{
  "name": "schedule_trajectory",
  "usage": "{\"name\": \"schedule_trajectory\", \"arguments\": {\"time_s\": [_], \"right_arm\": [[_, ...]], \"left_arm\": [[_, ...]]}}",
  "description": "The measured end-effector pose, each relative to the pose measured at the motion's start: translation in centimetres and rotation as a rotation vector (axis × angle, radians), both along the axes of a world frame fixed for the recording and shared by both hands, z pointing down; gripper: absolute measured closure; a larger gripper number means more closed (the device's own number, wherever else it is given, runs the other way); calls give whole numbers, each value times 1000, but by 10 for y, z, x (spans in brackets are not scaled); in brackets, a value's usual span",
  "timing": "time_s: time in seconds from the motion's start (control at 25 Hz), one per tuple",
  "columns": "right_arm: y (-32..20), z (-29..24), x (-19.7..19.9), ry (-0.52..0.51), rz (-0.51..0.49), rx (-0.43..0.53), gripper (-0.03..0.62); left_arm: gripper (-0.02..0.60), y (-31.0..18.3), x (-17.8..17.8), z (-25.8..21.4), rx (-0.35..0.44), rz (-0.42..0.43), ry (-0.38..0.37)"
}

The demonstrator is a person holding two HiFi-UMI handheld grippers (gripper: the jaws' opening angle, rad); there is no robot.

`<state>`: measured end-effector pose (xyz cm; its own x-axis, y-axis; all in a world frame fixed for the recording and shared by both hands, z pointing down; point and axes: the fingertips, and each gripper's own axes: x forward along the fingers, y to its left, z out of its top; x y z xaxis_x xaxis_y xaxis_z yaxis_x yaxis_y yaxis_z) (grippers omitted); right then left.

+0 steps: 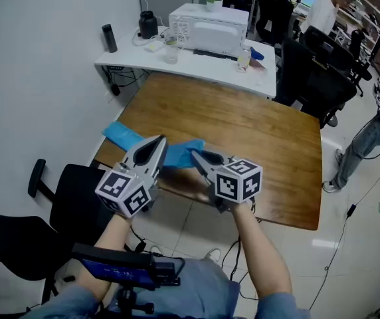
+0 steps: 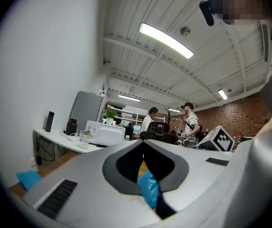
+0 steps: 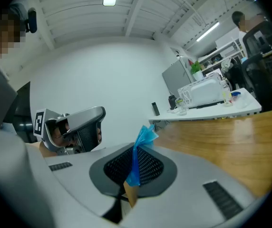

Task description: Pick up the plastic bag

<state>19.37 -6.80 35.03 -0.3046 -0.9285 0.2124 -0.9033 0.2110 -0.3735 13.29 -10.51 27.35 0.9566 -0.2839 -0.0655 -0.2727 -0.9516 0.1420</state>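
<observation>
Blue plastic bag lies mid-frame at the wooden table's near edge. Left gripper and right gripper each pinch its film, jaws pressed together. Grasp appears done; lifting it clear seems left.
</observation>
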Motion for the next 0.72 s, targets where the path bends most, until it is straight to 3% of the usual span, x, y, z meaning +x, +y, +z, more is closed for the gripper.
{"name": "schedule_trajectory", "arguments": {"time_s": [0.72], "right_arm": [[94,39,83,-66,112,-51,594]], "left_arm": [[571,85,97,28,-18,129,-57]]}}
